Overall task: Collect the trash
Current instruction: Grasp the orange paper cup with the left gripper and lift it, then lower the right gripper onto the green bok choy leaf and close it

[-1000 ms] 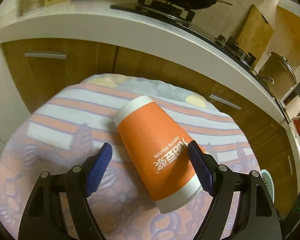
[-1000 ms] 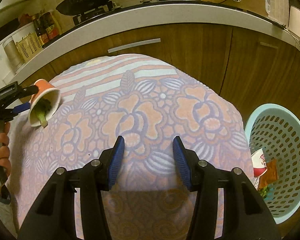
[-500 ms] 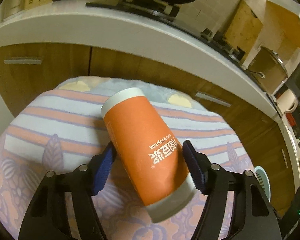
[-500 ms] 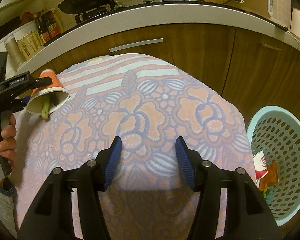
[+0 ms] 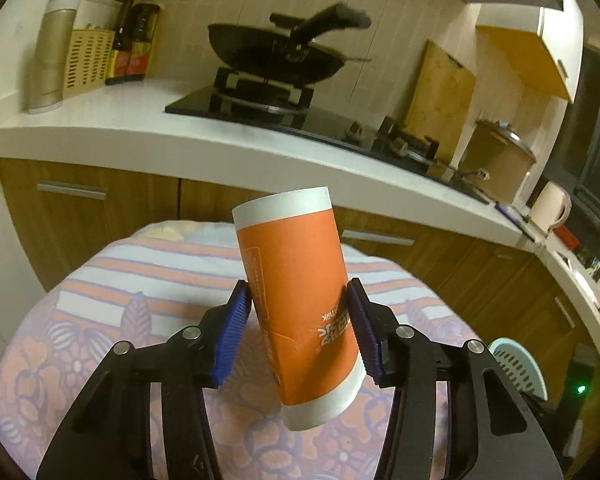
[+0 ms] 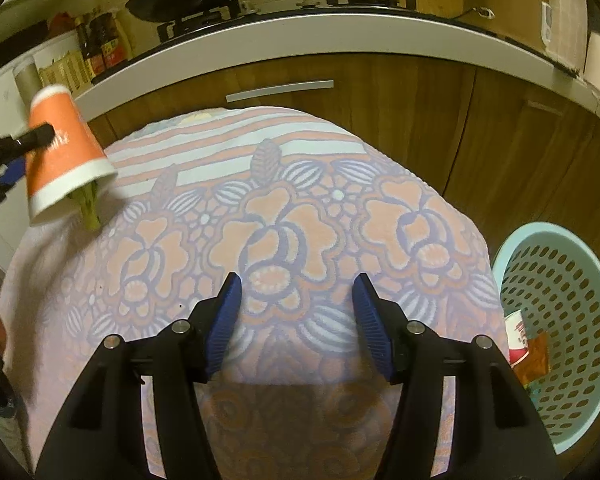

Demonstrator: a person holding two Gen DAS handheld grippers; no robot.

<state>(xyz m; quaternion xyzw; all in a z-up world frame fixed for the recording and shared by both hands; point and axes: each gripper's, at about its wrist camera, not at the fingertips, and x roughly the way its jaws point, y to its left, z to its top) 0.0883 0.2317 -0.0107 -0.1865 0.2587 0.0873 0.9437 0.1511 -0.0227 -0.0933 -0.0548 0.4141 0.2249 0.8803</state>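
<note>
My left gripper (image 5: 298,292) holds an orange paper cup (image 5: 288,240) with white bands. Its jaws are closing, and the blue pads press on both sides of the cup. The cup hangs bottom-up above the floral tablecloth (image 5: 100,320). In the right wrist view the same cup (image 6: 60,148) is at the far left, and a green vegetable stalk (image 6: 88,208) sticks out of its mouth. My right gripper (image 6: 296,284) stands open over the middle of the cloth with nothing between its fingers.
A light blue perforated basket (image 6: 580,280) stands on the floor to the right of the table; it holds a red-and-white cup (image 6: 516,336) and a brown wrapper (image 6: 536,360). Behind the table run wooden cabinets (image 6: 400,100) and a white counter (image 5: 140,120) with a wok (image 5: 276,52).
The left jaws closed onto the cup that lay on its side, then lifted and tipped it bottom-up off the cloth. The right jaws widened slightly; that gripper stayed in place.
</note>
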